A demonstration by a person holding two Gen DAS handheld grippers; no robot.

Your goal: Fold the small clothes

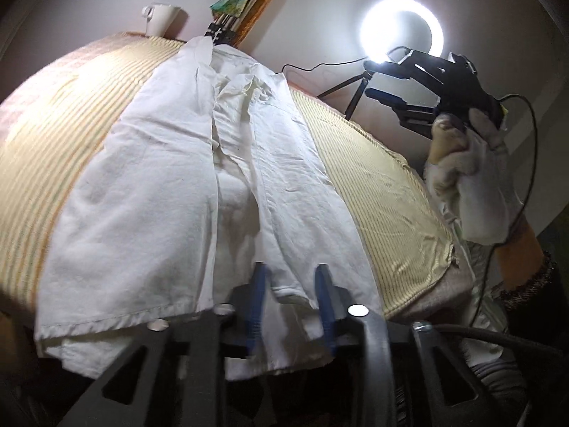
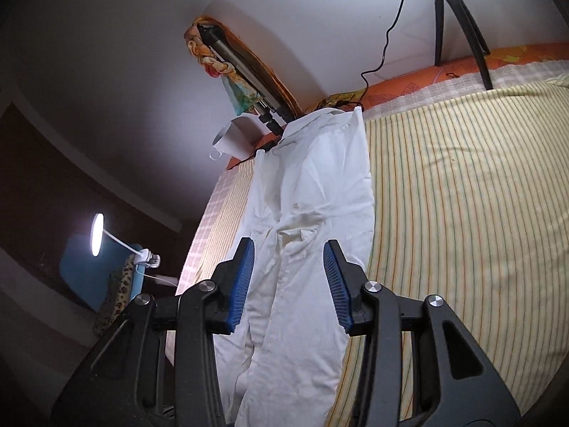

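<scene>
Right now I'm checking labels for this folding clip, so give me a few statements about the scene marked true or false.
1. The white garment lies on a striped sheet. True.
2. The right gripper is clamped on the garment. False: its jaws stand apart above the cloth, holding nothing.
3. A white cup stands beyond the garment's far end. True.
4. The ring light is switched off. False: it glows brightly.
5. The left gripper has its jaws apart over the garment's near edge. True.
</scene>
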